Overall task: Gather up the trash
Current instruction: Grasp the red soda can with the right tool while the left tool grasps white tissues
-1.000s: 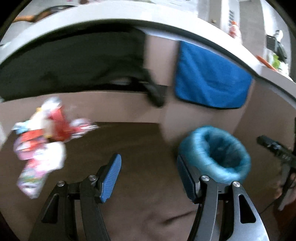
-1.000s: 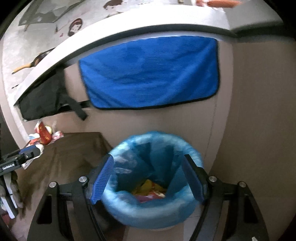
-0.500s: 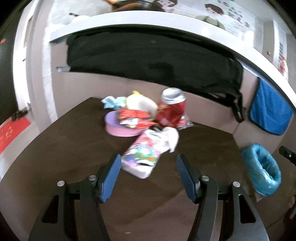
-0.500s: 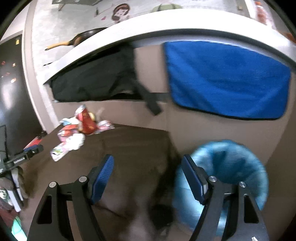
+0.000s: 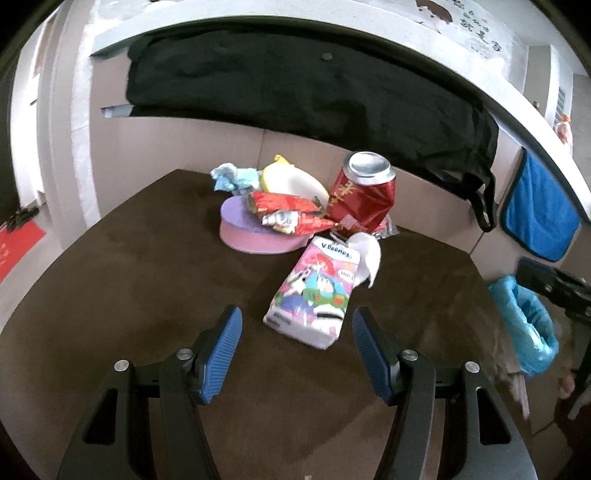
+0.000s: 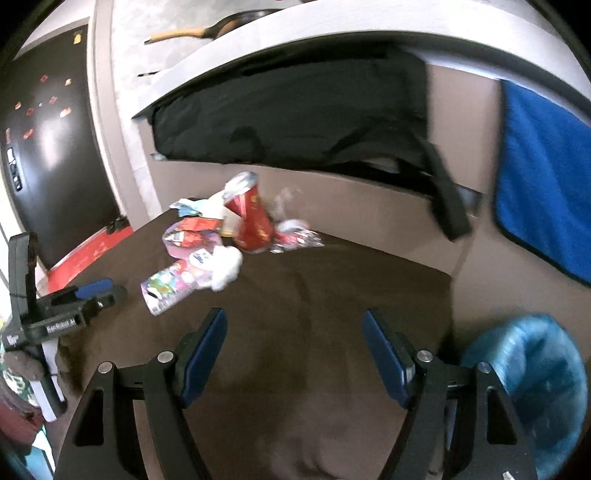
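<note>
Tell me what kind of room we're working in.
Most likely a home kitchen: a frying pan on the counter, a blue towel hanging below it, a lined bin beside the brown table.

surface [image 5: 110,295] dark brown; tissue pack [image 5: 314,295] pink with cartoon print, white lower end; can [image 5: 364,195] red with gold markings, silver top; box [image 5: 255,230] lilac top, pink side; snack wrapper [image 5: 284,206] red, silver inside; bowl [image 5: 291,182] pale yellow; crumpled scrap [image 5: 231,177] light blue and white; bin liner [image 6: 532,373] translucent blue; hanging towel [image 6: 546,184] bright blue, dark edging; draped cloth [image 5: 295,85] black; left gripper [image 5: 297,350] black frame, blue ribbed pads; right gripper [image 6: 295,354] same colours
</note>
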Available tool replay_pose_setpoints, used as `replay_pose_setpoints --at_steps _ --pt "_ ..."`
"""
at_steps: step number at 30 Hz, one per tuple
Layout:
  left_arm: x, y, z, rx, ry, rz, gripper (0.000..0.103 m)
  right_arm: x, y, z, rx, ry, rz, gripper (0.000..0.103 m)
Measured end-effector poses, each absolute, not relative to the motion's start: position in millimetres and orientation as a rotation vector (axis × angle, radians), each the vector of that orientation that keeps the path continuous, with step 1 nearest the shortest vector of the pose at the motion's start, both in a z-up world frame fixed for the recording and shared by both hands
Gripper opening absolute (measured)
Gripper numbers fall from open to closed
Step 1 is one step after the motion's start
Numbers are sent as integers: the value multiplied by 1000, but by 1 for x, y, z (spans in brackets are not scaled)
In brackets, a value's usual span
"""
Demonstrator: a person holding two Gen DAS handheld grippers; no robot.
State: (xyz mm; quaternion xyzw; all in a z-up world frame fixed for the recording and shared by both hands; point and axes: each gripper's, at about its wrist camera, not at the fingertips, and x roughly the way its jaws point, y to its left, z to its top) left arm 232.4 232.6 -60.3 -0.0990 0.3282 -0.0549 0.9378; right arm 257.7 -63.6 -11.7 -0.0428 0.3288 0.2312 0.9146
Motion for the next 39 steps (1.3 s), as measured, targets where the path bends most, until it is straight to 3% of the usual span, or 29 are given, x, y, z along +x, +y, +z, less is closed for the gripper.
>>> replay_pose_setpoints --at_steps 12,22,26,30,39 --pt "349 282 -41 -307 642 -128 63 319 6 -24 -184 709 516 73" --pt "473 323 -82 -471 787 -58 62 345 -22 -41 -188 779 464 73" --pt "472 302 -88 -419 812 -114 32 354 -26 -38 -129 796 491 73" --pt "448 281 -86 -325 820 -138 27 358 -9 -30 -129 773 526 73" --pt "384 270 -78 -279 814 -197 27 378 51 -23 -149 726 586 73"
